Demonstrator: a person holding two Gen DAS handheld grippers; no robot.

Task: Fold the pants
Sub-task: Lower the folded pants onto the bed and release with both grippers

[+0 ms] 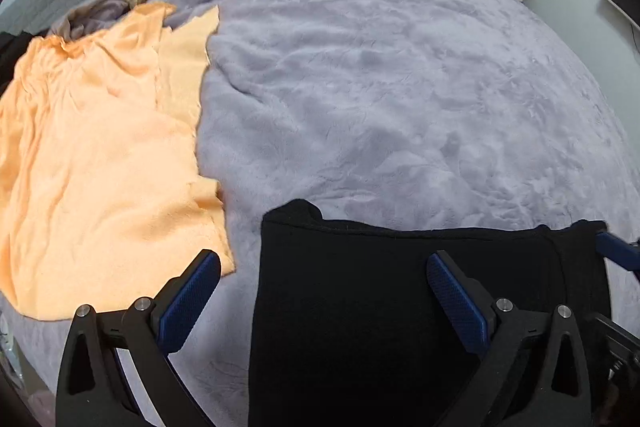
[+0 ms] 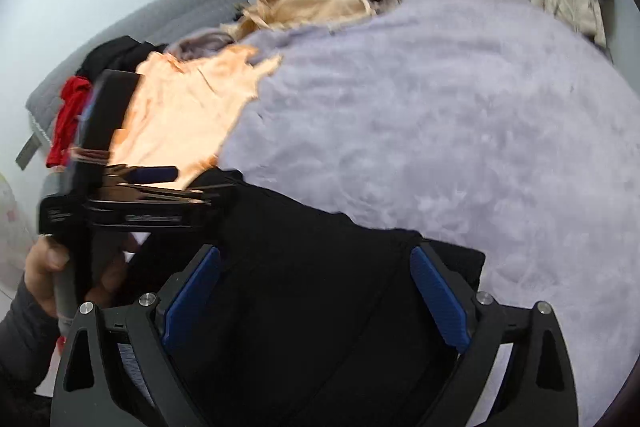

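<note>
My left gripper (image 1: 324, 267) spread wide over the black pants (image 1: 400, 307) at the blanket's (image 1: 400, 87) near edge, my right gripper (image 2: 316, 271) likewise released above them, orange cloth (image 1: 100, 147) alongside left, touching neither.

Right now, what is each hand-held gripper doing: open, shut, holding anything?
Left hand-held gripper: open, holding nothing, above the black pants.
Right hand-held gripper: open, holding nothing, also above the pants.
</note>
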